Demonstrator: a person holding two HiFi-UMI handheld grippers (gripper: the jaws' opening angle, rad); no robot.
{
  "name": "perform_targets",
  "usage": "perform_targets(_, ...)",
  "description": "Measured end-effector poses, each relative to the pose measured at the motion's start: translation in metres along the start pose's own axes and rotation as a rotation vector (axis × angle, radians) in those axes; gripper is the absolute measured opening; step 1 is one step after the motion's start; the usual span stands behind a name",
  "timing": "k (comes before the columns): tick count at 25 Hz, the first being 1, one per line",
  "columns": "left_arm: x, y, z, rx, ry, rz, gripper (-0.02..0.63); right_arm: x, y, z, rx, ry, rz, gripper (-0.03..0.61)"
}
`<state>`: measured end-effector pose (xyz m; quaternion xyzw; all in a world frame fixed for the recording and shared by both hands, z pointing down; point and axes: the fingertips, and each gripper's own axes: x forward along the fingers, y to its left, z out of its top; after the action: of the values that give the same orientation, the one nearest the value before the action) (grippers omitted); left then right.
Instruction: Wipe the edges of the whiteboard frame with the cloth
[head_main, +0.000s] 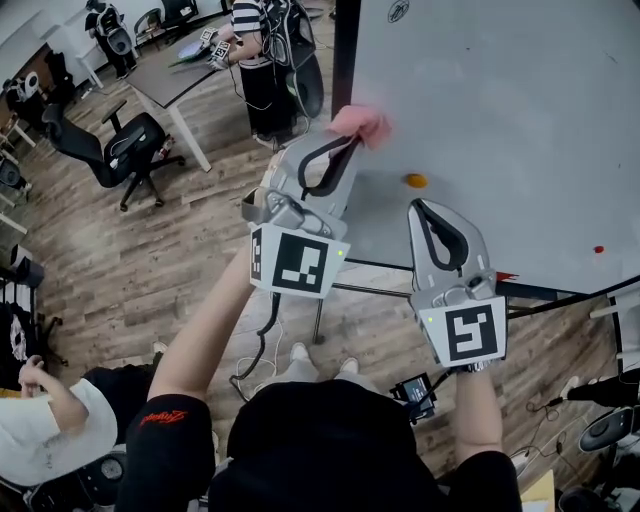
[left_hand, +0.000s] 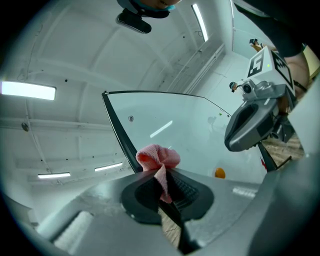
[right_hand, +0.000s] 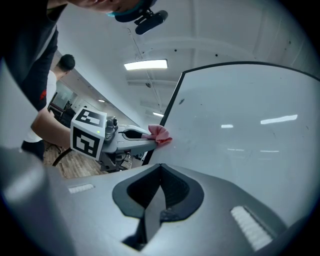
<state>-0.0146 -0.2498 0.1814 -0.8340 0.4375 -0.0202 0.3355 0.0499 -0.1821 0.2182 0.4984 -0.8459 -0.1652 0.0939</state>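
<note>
My left gripper (head_main: 352, 135) is shut on a pink cloth (head_main: 362, 124), whose bunched end rests against the whiteboard (head_main: 500, 110) close to its dark left frame edge (head_main: 345, 60). In the left gripper view the cloth (left_hand: 159, 160) sticks out between the closed jaws, beside the black frame (left_hand: 120, 135). My right gripper (head_main: 425, 205) hangs in front of the board's lower part, jaws together and empty; in its own view the closed jaws (right_hand: 160, 167) face the board, with the left gripper (right_hand: 145, 135) and the cloth (right_hand: 160, 134) at left.
An orange magnet (head_main: 415, 181) and a small red one (head_main: 598, 249) sit on the board. A black marker tray (head_main: 540, 292) runs along the bottom edge. Behind, on the wooden floor, are office chairs (head_main: 125, 145), a desk (head_main: 175, 75) and standing people (head_main: 255, 50).
</note>
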Motion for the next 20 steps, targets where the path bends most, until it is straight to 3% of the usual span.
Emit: perform_targets(20, -0.003, -0.023, -0.030, -0.034, 0.036, -0.023, 0.017, 0.011, -0.002, -0.033, 0.035, 0.039, 0.002, 0.002)
